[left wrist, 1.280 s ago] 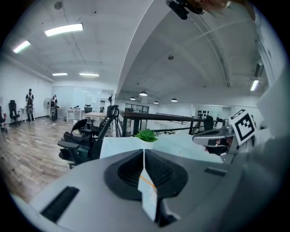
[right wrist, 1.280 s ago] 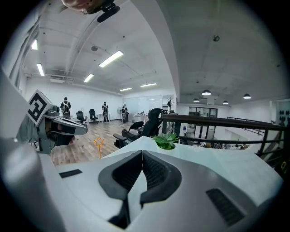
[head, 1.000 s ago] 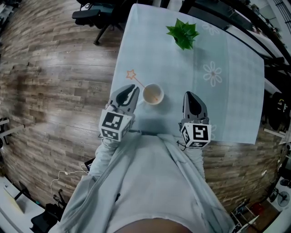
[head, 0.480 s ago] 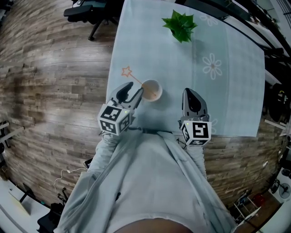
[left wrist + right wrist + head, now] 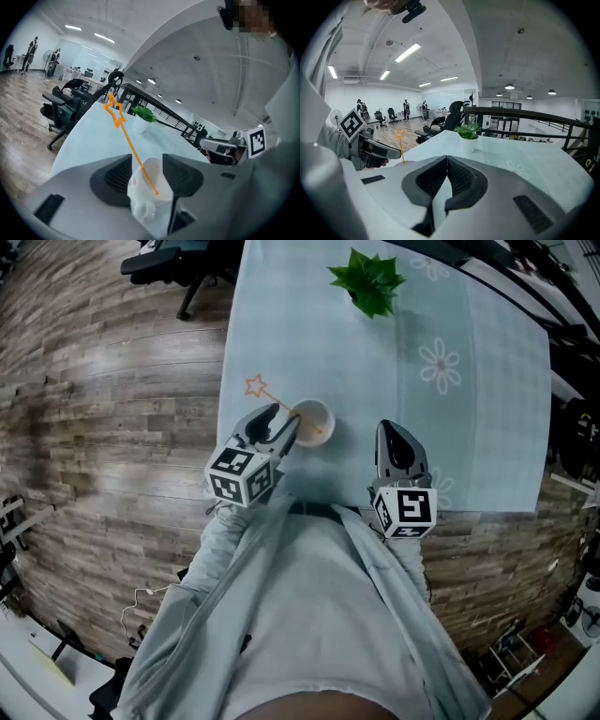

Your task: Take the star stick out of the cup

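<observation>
Our left gripper (image 5: 279, 421) (image 5: 147, 165), jaws just spread, straddles the white mug (image 5: 312, 421) (image 5: 151, 190) with the orange star stick (image 5: 272, 397) (image 5: 126, 136), near the pale table (image 5: 487, 427)'s left edge; right gripper (image 5: 398, 442) (image 5: 446, 161) pressed together.

My left gripper (image 5: 147, 161), its jaws just opened wide either side of the cup (image 5: 140, 185), hides the cup's base in its own view. In the right gripper view I see only the star stick (image 5: 400, 145); the cup is hidden. The head view crops the table's (image 5: 487, 427) far end.
</observation>
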### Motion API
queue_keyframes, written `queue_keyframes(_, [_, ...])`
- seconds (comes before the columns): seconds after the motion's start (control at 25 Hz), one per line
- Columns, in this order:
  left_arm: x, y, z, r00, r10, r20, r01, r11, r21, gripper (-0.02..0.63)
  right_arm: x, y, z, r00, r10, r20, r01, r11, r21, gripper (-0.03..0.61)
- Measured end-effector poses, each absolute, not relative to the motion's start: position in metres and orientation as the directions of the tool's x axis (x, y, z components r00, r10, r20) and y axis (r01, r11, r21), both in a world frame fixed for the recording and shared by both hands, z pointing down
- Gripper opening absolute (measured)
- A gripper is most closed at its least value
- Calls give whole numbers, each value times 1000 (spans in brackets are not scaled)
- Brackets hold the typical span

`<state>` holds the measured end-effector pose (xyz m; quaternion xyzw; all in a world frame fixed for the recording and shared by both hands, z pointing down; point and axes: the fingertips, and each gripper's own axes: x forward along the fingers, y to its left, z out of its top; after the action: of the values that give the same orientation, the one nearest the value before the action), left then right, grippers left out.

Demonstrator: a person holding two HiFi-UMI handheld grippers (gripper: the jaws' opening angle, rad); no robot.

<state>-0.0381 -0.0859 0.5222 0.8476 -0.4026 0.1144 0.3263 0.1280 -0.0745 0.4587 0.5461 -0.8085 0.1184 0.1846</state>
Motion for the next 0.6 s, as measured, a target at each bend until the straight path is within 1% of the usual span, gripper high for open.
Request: queue_keyframes(0.6, [-36, -97, 537, 635, -630, 447, -761, -410, 503, 183, 135, -66, 466, -322, -843, 432, -935, 355, -4, 15])
